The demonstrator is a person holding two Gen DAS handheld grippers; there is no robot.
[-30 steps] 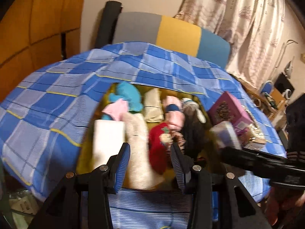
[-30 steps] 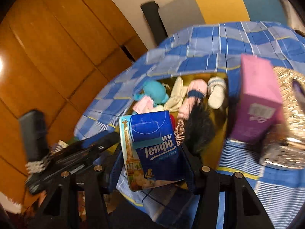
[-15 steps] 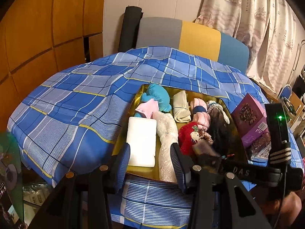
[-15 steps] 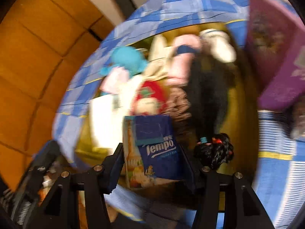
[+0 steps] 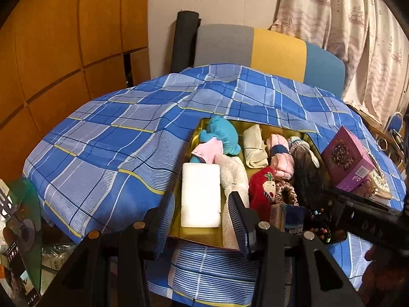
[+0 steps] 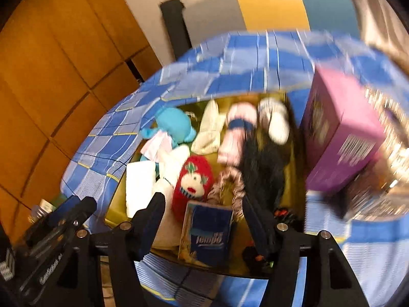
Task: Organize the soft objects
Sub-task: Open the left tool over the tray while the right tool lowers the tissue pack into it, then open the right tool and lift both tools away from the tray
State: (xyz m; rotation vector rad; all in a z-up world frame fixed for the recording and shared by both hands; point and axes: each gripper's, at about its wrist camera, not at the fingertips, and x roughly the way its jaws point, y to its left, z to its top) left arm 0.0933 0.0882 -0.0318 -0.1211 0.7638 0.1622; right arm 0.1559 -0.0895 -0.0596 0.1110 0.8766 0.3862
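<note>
Right gripper point(image 6: 202, 217): jaws have just been opening, now spread clear of the blue Tempo tissue pack point(image 6: 207, 232). Pack sits between them, no pad touching it, standing tilted at the near edge of the gold tray point(image 6: 115, 212), lower centre of the right wrist view. That view is motion-blurred.

Left gripper point(image 5: 202, 212): jaws part open, nothing between them, hanging over the near left part of the tray, above the white foam block point(image 5: 200, 194) and the white fluffy cloth point(image 5: 235, 179).

Tray contents, left wrist view:
- teal plush point(image 5: 221, 134) and pink cloth point(image 5: 207, 151) at the far left corner
- folded cream cloth point(image 5: 254, 151) at centre back
- pink sock with blue band point(image 5: 278, 151) right of it
- red knitted toy point(image 5: 263, 189) at centre
- black furry item point(image 5: 306, 176) along the right side
- brown scrunchie point(image 5: 286, 194) just right of the red toy
- black hair tie with coloured beads point(image 5: 318, 220) in the near right corner, beside the pack

Tray rests on a blue plaid cloth point(image 5: 115, 153). Purple box point(image 5: 347, 161) stands right of the tray, touching its rim or just beside it, cannot tell which. Glittery bag point(image 5: 378, 184) behind the box.
</note>
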